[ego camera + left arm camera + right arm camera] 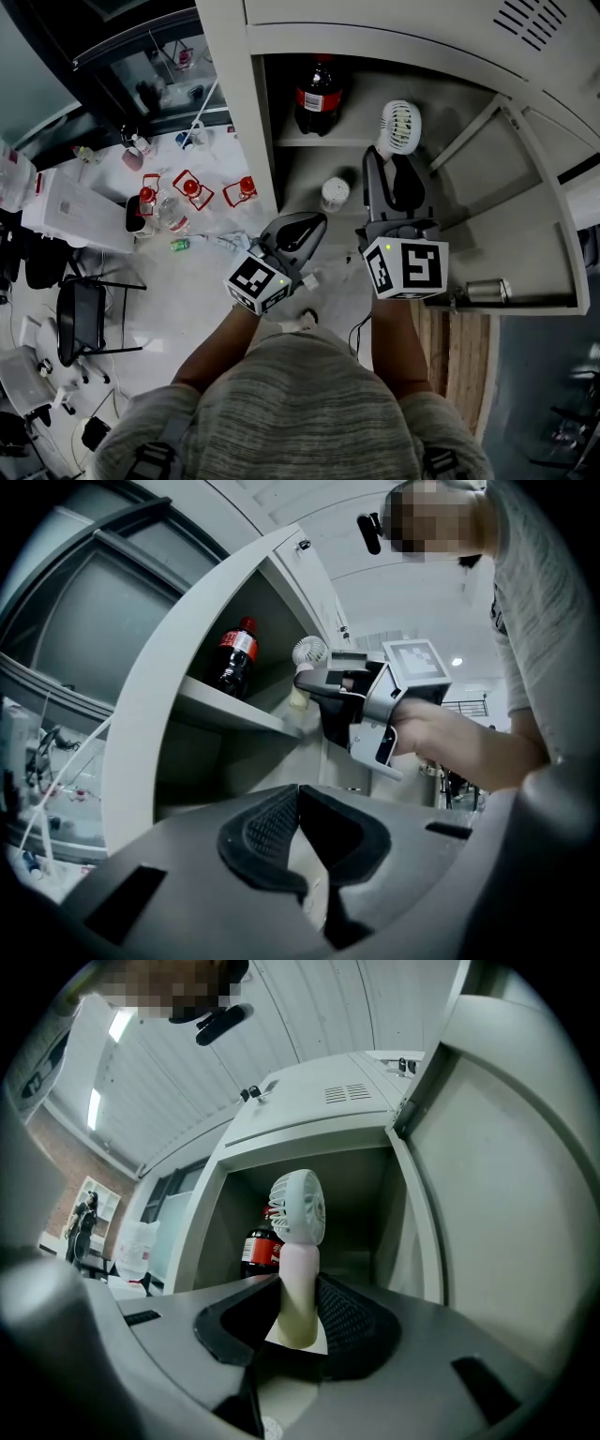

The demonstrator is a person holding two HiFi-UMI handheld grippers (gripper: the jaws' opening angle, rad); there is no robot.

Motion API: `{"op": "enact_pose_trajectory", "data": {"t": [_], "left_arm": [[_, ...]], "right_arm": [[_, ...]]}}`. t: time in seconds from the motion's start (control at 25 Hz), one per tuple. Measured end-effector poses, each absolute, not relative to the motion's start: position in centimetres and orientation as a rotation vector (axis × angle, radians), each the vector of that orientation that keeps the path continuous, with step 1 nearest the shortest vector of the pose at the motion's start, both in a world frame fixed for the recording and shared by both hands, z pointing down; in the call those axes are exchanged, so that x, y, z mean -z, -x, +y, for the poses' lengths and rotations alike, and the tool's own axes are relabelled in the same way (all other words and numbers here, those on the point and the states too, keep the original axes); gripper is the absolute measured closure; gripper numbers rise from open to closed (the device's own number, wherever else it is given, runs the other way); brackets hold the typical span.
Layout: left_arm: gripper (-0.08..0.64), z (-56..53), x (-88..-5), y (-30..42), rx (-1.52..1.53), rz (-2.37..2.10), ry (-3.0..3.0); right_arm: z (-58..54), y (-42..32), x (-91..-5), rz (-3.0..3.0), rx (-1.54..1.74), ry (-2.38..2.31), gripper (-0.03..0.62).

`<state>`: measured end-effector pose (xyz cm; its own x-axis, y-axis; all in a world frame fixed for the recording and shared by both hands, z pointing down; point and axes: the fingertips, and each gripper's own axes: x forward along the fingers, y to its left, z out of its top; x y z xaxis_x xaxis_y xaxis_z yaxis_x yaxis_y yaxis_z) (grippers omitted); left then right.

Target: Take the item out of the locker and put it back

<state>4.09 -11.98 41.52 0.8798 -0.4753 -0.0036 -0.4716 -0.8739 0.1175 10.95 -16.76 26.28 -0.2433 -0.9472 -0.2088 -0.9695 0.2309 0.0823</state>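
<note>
- Handheld fan (pixel 298 1241) is the task's thing. It hangs at the mouth of the locker (pixel 234 112), level with the locker's upper shelf (pixel 234 712). Whether it has crossed the locker's front edge I cannot tell.
- Locker door (pixel 511 187) is swung wide on the locker's right side, so the opening is free.
- Right gripper (pixel 392 169) reaches toward the locker's opening, its jaws narrowed onto the fan's handle and clamping it.
  - I judge the fan to be in transit at the opening, either coming out or going back in.
  - To do this well, keep the clamp steady and travel straight along the locker's depth.
  - Keep the fan's head under the locker's top edge and off its right wall.
  - On the return, seat the foot on the upper shelf before easing the jaws.
- Left gripper (pixel 302 228) waits outside the locker by its left front edge, lower than the upper shelf. Its pads meet at the tips with nothing between them.
- Cola bottle (pixel 319 94) stands upright on the left of the locker's upper shelf, deeper in than the fan. It is probably the likeliest thing to get knocked.
- The fan's long axis is upright, crossing the jaws, with the head up and the handle down.
  - The grille seems to face out of the locker, turned a little toward its left wall.
  - It looks top-heavy and may topple once released.
- Small white round container (pixel 335 194) sits near the front of the locker's lower shelf (pixel 305 187).
</note>
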Motion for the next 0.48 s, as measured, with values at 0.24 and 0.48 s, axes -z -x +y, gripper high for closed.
{"op": "enact_pose_trajectory", "data": {"t": [0.24,0.48], "left_arm": [[0.552,-11.8,-41.7,-4.2,0.04,-0.732,-2.934],[0.552,-12.0,-41.8,-3.9,0.039,-0.74,-2.929]], "right_arm": [[-19.1,-11.0,-26.2,2.381,-0.276,1.866,0.453],[-21.5,-11.4,-25.8,2.348,-0.221,1.884,0.453]]}}
